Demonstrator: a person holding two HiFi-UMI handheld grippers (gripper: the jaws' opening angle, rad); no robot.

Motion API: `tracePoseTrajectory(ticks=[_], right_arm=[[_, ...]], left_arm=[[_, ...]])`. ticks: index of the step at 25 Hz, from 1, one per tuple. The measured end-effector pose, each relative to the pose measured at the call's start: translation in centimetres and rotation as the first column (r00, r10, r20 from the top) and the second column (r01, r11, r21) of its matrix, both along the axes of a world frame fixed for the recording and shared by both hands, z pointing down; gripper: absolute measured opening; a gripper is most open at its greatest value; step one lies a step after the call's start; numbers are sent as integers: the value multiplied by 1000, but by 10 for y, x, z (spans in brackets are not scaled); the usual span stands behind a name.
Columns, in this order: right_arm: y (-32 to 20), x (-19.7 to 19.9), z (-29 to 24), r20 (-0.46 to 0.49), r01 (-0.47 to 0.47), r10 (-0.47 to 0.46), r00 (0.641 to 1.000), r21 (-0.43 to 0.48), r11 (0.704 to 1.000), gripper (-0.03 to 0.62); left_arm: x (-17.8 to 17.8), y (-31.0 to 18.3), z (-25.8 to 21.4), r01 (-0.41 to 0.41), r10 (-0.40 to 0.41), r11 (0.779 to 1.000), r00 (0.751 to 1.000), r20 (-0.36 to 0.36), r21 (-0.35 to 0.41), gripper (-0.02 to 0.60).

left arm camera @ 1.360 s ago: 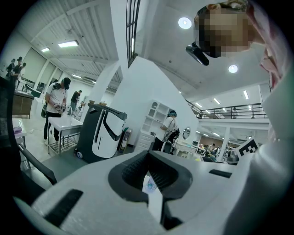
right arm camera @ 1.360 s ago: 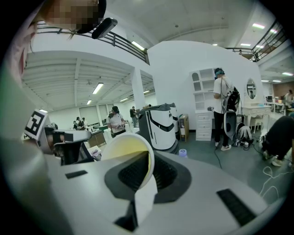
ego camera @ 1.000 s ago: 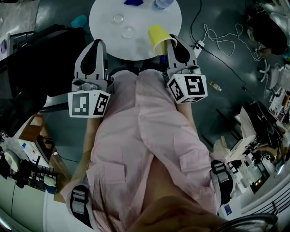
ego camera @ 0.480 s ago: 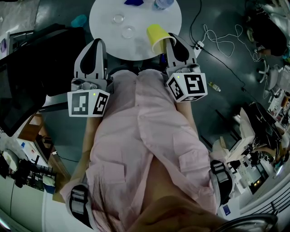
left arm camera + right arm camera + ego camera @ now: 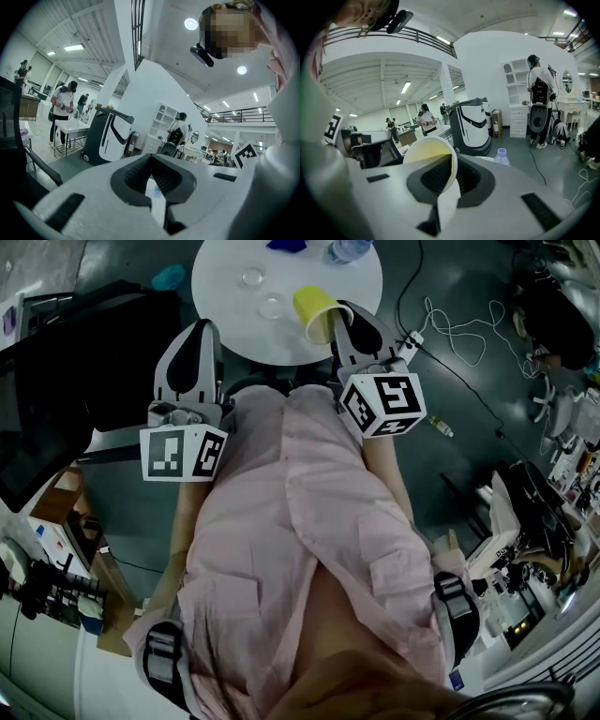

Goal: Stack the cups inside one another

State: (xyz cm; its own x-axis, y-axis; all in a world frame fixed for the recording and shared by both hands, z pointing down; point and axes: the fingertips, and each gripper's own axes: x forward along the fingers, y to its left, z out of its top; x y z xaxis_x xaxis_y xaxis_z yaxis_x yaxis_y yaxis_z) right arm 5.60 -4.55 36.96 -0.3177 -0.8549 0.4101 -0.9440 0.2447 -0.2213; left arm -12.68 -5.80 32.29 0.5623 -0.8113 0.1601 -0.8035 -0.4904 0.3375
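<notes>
A yellow cup [image 5: 312, 312] hangs tilted over the near right part of the round white table [image 5: 352, 287], its mouth turned toward me. My right gripper [image 5: 336, 319] is shut on its rim; in the right gripper view the cup wall [image 5: 432, 161] is pinched between the jaws. Two clear cups [image 5: 251, 277] [image 5: 273, 306] stand on the table just left of the yellow one. My left gripper [image 5: 200, 327] hovers at the table's near left edge, and its jaws [image 5: 151, 158] meet at the tips with nothing between them.
A plastic bottle [image 5: 345, 248] and a blue thing [image 5: 286, 245] sit at the table's far side. A black chair [image 5: 84, 362] stands to the left, a teal object [image 5: 169, 278] lies on the floor, and white cables [image 5: 455, 324] trail at the right.
My right gripper has carried the yellow cup left and farther over the table, closer to the nearer clear cup. The left gripper has stayed where it was.
</notes>
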Motion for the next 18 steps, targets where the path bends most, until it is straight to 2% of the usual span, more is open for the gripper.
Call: tracePoseTrajectory(ticks=[7,18], right_arm=[[-19,-11,22,36,41,-39,999,-54,998,38],[-39,-27,72,-11,97,-101,995,-178,979,38]], left_arm=[[-4,-2,0,22,-22,1000,1000,-3,-4,15],[-5,-3,1,26,-26,1000,1000,3,-7,15]])
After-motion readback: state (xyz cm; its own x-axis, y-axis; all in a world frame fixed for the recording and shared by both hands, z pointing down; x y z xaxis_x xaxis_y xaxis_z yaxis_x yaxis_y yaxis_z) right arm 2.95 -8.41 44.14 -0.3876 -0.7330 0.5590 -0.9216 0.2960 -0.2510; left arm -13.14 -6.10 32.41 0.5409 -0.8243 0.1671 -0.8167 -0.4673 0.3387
